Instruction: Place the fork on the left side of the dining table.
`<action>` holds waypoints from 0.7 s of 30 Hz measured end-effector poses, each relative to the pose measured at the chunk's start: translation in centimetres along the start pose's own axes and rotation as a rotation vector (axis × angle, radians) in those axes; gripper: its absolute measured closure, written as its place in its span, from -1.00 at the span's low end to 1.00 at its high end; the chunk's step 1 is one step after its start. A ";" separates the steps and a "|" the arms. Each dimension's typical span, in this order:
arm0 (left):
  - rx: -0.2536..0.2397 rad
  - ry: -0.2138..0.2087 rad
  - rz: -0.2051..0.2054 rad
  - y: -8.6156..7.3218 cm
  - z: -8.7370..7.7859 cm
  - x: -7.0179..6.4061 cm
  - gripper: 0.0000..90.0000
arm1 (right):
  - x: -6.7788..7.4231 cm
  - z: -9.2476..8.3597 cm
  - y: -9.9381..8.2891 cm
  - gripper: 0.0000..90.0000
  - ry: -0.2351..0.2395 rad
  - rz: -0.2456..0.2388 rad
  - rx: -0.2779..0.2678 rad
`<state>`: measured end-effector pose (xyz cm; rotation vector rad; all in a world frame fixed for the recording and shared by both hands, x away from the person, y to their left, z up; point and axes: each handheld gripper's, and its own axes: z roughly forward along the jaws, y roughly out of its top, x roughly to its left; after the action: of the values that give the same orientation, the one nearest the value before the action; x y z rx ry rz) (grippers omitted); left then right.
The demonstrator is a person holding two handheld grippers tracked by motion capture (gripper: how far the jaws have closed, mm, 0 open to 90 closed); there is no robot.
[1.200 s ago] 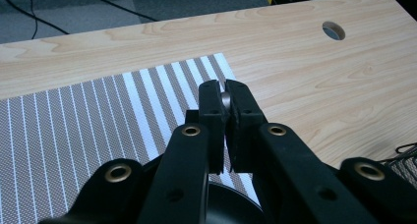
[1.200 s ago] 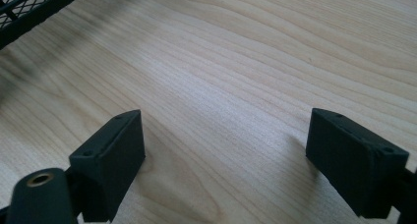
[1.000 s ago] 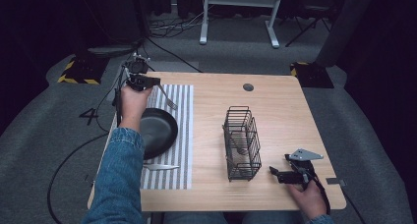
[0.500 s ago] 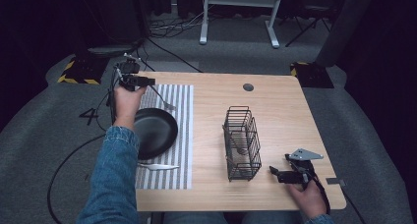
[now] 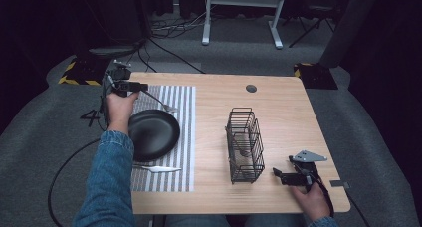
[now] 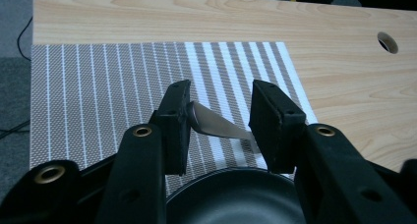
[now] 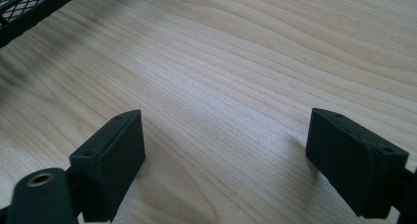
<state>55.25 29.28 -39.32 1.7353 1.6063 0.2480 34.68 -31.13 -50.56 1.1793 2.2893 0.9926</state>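
- Slippage is looking like the main risk: the left gripper is hanging over the far left part of the grey-and-white striped placemat with its fingers spread. The handle of the slim silver metal utensil, seemingly a fork, is running slantwise through the gap. It is lying close against one finger, but I cannot tell whether it is touching.
- Closing on a slanted handle is likely to twist the utensil out, not seat it, so it is risking a skid across the mat.
- The round black plate is sitting just near of the fingers, so a low sweep is risking a knock on its rim. That knock could be nudging the silver table knife, which is lying on the mat on the plate's near side.
- The tall black wire basket is standing mid-worktop, well apart from the utensil to the right. A long carry with a weak pinch is inviting a drop on the pale wooden worktop.
- The right gripper is resting at the near right, just beside the basket's base. Its fingers are wide apart and gripping nothing, so a careless swing could be tipping the light basket.
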 end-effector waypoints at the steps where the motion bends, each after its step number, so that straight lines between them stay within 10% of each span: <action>1: -0.004 -0.014 -0.016 0.0 0.0 0.3 0.33 | 0.0 0.0 0.0 -0.67 0.000 0.001 0.000; 10: -0.030 -0.049 -0.073 -0.3 0.5 2.3 0.33 | 0.0 0.0 0.0 -0.67 -0.003 0.005 0.000; 21: -0.003 -0.044 -0.049 -0.5 1.6 2.2 0.33 | 0.0 0.0 0.0 -0.66 -0.007 0.007 0.000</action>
<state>56.29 30.63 -41.50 1.6851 1.6135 0.1873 34.74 -31.11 -50.55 1.1898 2.2814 0.9888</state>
